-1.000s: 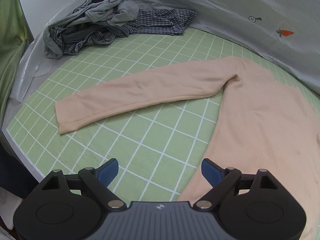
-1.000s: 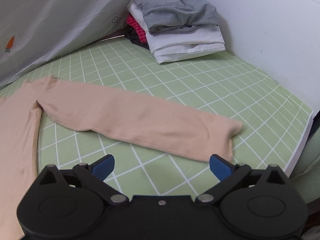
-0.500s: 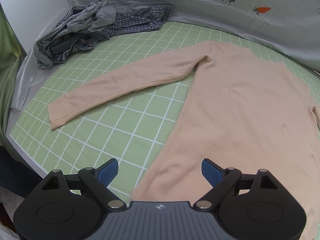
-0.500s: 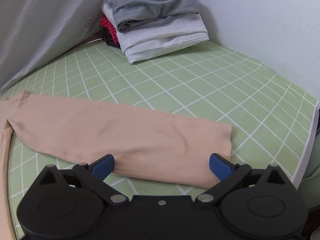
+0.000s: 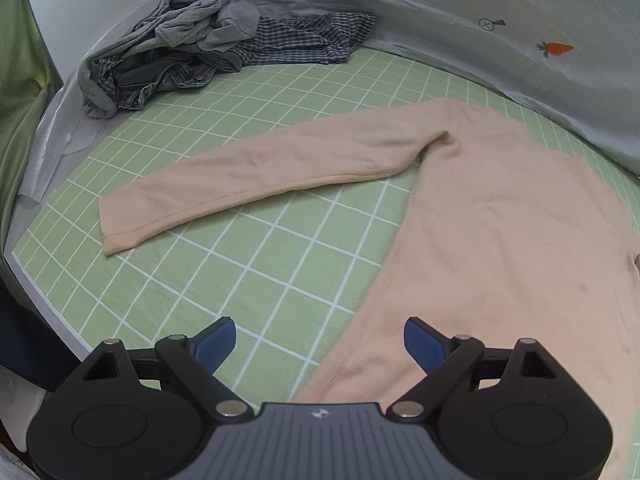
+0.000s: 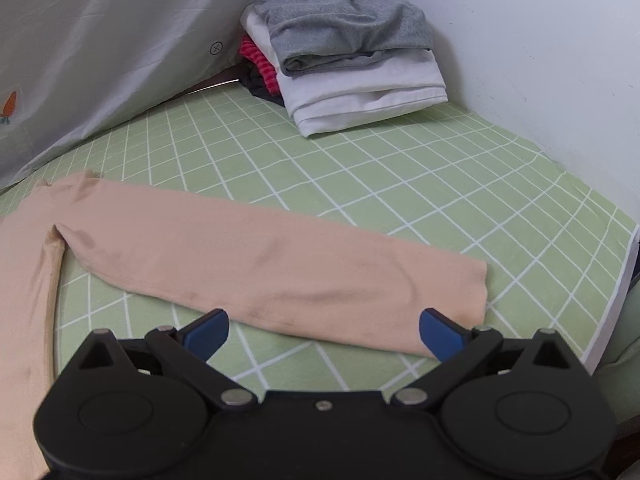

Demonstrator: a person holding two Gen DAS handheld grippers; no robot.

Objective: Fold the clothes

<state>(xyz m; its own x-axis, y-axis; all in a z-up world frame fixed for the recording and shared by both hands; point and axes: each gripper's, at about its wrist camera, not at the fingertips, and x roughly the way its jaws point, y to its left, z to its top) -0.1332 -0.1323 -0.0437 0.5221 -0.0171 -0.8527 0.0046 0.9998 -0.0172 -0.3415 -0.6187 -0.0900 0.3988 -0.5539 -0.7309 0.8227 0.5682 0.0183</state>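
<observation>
Flanking the peach sweater [image 5: 500, 240]: rumpled heap [image 5: 208, 46], folded stack [image 6: 352, 64].

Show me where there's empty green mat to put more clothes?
Bare mat lies between the folded stack and the peach top's right sleeve, and under its left sleeve. The far-left corner is crowded with a crumpled pile.
</observation>
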